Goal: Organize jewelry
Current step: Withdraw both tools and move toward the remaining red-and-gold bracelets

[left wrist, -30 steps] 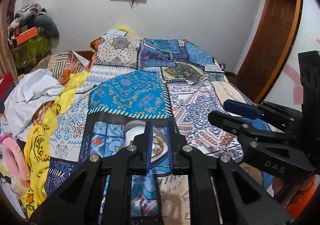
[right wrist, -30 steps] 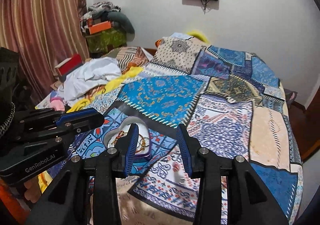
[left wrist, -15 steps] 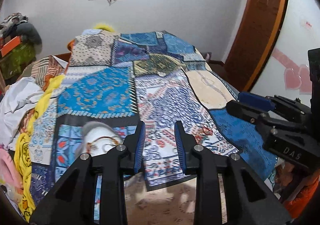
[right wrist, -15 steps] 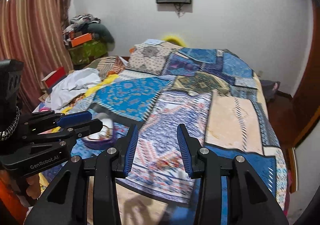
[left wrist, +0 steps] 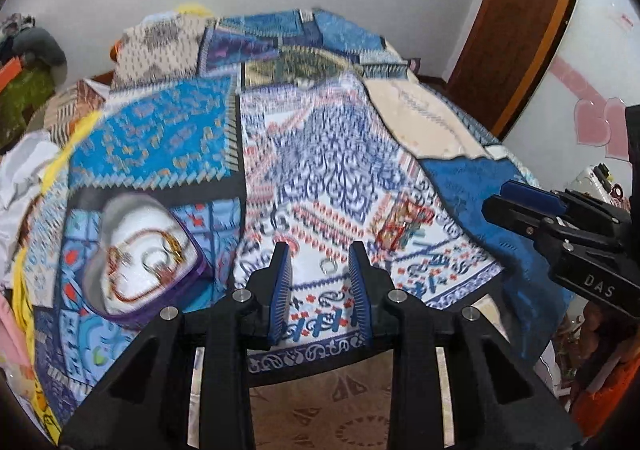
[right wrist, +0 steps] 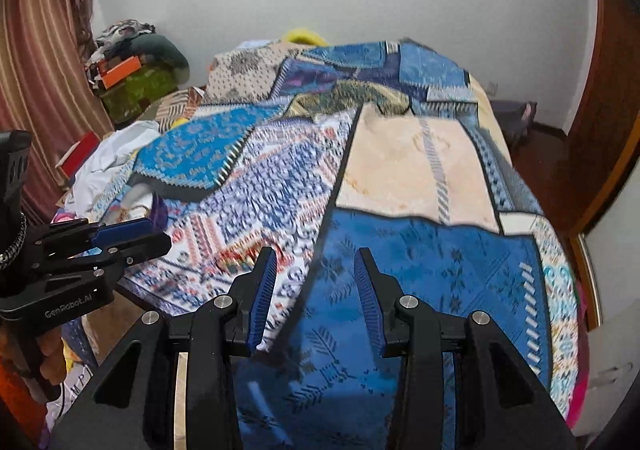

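Observation:
A purple heart-shaped jewelry box (left wrist: 140, 262) with a white lining lies open on the patchwork bedspread (left wrist: 340, 153), holding chains and a ring. My left gripper (left wrist: 320, 278) is open to the right of the box with nothing between its pads. A small silver ring (left wrist: 328, 266) lies on the cloth beyond its fingertips. A blurred heap of gold and red jewelry (left wrist: 402, 226) sits further right, also seen as jewelry (right wrist: 236, 258) in the right wrist view. My right gripper (right wrist: 316, 290) is open and empty above the blue patch near the bed's edge. The left gripper (right wrist: 158, 236) partly hides the box (right wrist: 140, 205).
Crumpled white and yellow clothes (left wrist: 24, 169) are heaped along the bed's left side. Boxes and bags (right wrist: 132, 77) are stacked by a striped curtain (right wrist: 36, 69). A brown door (left wrist: 516, 29) stands at the right. A patterned floor (left wrist: 320, 410) shows below the bed's near edge.
The left jaws have widened from nearly shut above the box. Both grippers have swung right and down, away from the box; the small ring and the jewelry heap have come into view.

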`<move>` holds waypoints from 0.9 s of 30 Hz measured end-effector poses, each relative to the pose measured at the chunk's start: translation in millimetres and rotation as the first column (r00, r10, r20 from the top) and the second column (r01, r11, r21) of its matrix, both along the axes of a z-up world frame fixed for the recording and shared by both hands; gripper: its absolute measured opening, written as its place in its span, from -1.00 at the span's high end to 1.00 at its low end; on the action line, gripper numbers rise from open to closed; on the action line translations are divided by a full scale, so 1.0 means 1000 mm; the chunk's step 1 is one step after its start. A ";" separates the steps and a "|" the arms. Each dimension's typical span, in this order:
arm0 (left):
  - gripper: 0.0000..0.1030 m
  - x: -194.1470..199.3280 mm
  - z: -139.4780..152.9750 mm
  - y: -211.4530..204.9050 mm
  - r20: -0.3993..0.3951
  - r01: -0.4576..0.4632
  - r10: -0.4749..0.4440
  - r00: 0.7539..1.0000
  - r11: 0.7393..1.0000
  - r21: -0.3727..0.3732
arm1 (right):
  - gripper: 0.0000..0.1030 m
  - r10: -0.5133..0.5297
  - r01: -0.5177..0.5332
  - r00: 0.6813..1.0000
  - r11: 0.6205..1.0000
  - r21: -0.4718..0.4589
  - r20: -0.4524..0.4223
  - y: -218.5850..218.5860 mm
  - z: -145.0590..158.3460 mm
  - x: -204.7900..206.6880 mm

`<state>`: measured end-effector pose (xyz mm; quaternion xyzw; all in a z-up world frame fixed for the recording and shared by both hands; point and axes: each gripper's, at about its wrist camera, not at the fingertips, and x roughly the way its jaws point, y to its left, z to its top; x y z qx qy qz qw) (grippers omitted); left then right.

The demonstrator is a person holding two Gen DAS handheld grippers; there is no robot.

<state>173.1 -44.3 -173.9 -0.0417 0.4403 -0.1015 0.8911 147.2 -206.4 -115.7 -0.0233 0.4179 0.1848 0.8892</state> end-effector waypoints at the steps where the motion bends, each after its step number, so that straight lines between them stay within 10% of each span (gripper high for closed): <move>1: 0.44 0.001 -0.003 0.000 -0.007 0.000 0.000 1.000 1.000 -0.002 | 0.29 0.004 -0.004 1.000 1.000 0.005 -0.016 -0.001 -0.004 0.000; 27: 0.68 0.002 -0.022 0.001 0.021 0.070 -0.069 0.997 0.997 -0.022 | 0.29 0.120 -0.121 0.991 0.993 -0.007 -0.060 0.036 -0.027 0.011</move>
